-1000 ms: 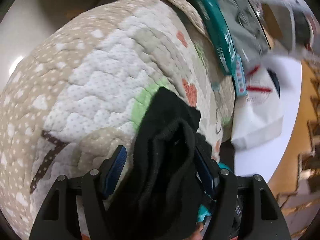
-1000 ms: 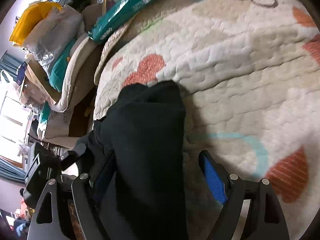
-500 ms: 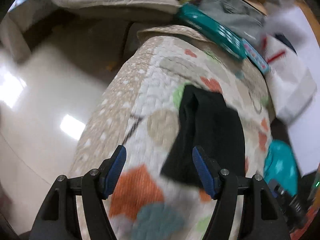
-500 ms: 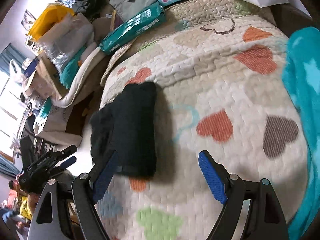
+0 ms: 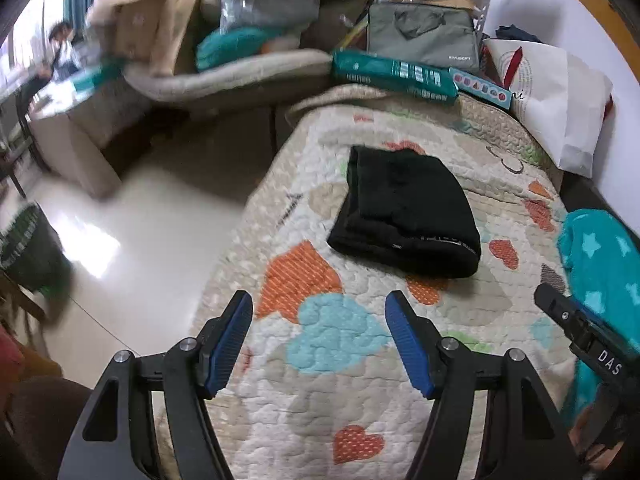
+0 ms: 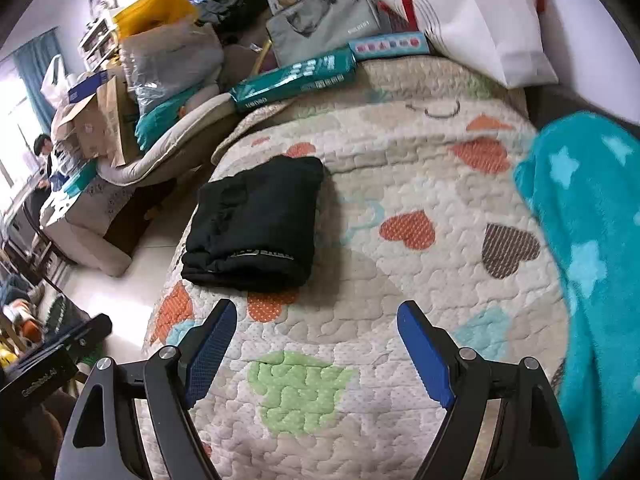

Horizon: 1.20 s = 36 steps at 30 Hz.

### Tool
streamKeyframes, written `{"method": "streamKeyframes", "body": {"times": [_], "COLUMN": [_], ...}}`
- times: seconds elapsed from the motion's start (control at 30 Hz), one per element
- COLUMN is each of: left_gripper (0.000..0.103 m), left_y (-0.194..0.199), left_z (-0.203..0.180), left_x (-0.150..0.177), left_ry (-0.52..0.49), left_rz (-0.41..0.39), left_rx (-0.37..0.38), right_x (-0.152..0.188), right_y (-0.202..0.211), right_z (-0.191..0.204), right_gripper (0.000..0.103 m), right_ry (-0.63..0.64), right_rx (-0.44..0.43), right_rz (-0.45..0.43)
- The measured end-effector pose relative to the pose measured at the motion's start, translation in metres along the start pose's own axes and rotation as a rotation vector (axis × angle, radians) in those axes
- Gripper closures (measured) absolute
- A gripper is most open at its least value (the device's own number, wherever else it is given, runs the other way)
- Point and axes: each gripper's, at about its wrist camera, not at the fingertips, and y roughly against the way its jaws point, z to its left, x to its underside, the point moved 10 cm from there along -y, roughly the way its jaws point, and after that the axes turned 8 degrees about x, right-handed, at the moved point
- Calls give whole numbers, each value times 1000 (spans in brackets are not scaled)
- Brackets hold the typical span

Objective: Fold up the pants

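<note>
The black pants (image 5: 404, 216) lie folded into a compact rectangle on the quilted heart-print bedspread (image 5: 344, 392). They also show in the right wrist view (image 6: 256, 220), near the bed's left edge. My left gripper (image 5: 318, 324) is open and empty, held above the quilt well short of the pants. My right gripper (image 6: 316, 340) is open and empty, also back from the pants. The right gripper's body shows at the right edge of the left wrist view (image 5: 584, 336).
A teal star blanket (image 6: 592, 240) lies on the bed's right side. A teal package (image 6: 296, 76), a grey bag (image 6: 324, 20) and a white paper bag (image 6: 480, 16) crowd the bed's far end. Shiny floor (image 5: 132, 240) and cluttered boxes lie to the left.
Both grippers let go of the pants and pulled back and up. The pants now lie folded on the quilt, farther from both grippers.
</note>
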Motion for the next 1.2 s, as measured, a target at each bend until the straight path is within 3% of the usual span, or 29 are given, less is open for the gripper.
{"method": "streamKeyframes", "body": {"times": [0.5, 1.2], "left_gripper": [33, 32], "left_y": [31, 24], "left_z": [-14, -13], "left_x": [3, 16], "left_ry": [-72, -75], "left_rz": [-76, -47], "left_rx": [-76, -73], "right_x": [-3, 1], "right_y": [21, 18], "right_z": [7, 11], "right_gripper": [16, 14], "right_ry": [55, 78], "right_rx": [9, 28], "right_rz": [-82, -86]}}
